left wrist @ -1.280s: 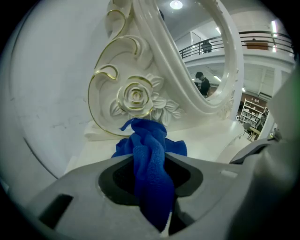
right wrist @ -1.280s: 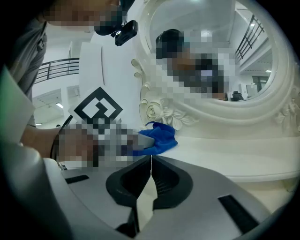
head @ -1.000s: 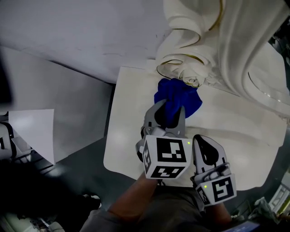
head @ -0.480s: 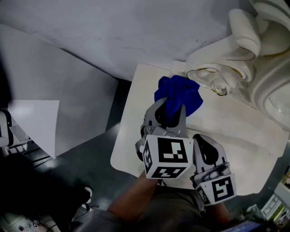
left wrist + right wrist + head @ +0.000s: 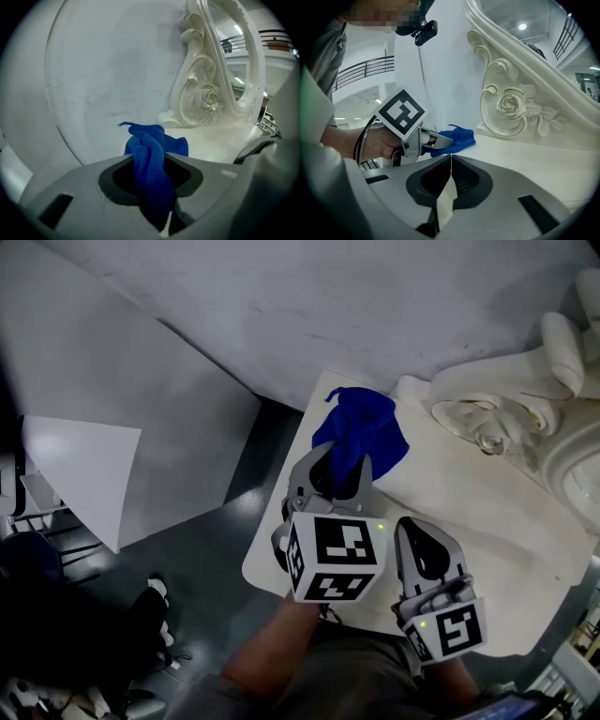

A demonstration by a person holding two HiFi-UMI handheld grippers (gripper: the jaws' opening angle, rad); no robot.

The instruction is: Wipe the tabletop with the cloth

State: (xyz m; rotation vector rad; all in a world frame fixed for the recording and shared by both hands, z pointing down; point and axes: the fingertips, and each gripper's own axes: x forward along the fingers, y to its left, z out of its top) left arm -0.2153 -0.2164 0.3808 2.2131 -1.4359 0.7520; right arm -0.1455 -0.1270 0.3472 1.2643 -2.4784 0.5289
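Left gripper view: left gripper (image 5: pixel 150 160) clamped on bunched blue cloth (image 5: pixel 148 137) at the corner of the tabletop (image 5: pixel 218 140); right gripper (image 5: pixel 450 161) closed, empty. We judge the cloth may overrun the edge or snag the carved frame (image 5: pixel 201 93)

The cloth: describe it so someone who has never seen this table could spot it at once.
Find the white tabletop with the carved cream frame standing along its far edge. At the corner beside that frame, a bunched cloth is pinched in the left hand-held gripper. It is the only deep blue thing among white surfaces.
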